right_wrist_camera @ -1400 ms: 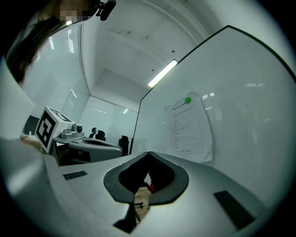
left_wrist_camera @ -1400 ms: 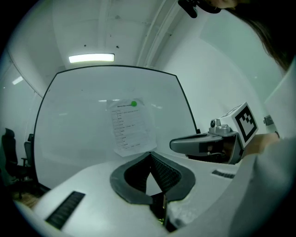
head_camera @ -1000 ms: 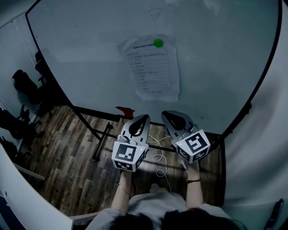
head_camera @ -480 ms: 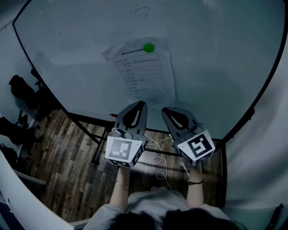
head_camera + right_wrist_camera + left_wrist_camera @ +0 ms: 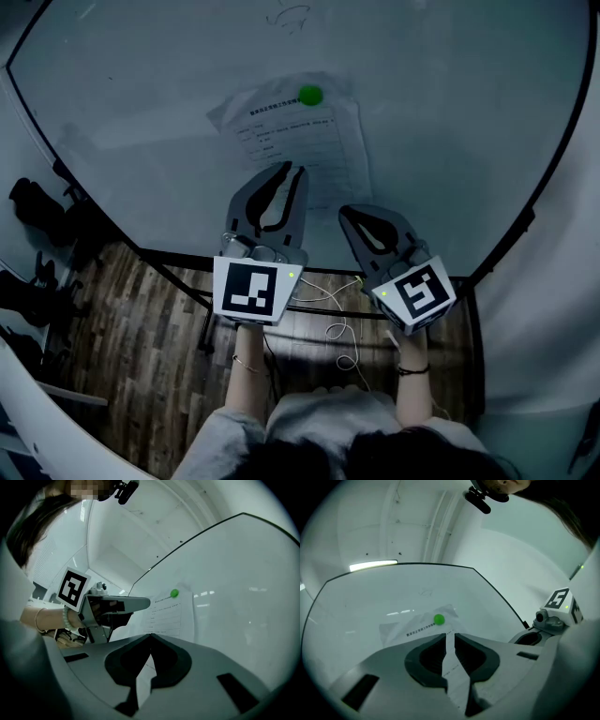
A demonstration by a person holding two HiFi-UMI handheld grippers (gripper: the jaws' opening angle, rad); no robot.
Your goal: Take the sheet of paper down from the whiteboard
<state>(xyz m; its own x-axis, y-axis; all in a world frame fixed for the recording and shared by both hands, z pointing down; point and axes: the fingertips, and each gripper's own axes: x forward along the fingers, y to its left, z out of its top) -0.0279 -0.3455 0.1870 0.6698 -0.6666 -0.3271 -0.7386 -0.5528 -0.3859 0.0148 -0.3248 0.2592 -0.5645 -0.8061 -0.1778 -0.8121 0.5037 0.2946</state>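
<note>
A printed sheet of paper (image 5: pixel 292 131) hangs on the whiteboard (image 5: pixel 450 112), pinned near its top by a round green magnet (image 5: pixel 309 95). My left gripper (image 5: pixel 292 170) is raised in front of the sheet's lower part. Its jaws have just been opening and stand slightly apart with nothing between them. In the left gripper view the paper (image 5: pixel 417 625) and magnet (image 5: pixel 439 618) lie just beyond the left gripper (image 5: pixel 450 633). My right gripper (image 5: pixel 345 212) is lower, below the sheet's bottom right corner, and shut on nothing. The right gripper view shows the paper (image 5: pixel 171 613), the magnet (image 5: pixel 174 593) and the right gripper (image 5: pixel 150 634).
The whiteboard stands on a black frame (image 5: pixel 187 281) over a wooden floor. A white cable (image 5: pixel 342 333) lies on the floor below my hands. Dark office chairs (image 5: pixel 33 202) stand at the far left. A pale wall (image 5: pixel 553 309) runs down the right.
The left gripper has risen toward the paper's lower edge and its jaws have parted slightly. The right gripper has moved up a little and stays shut.
</note>
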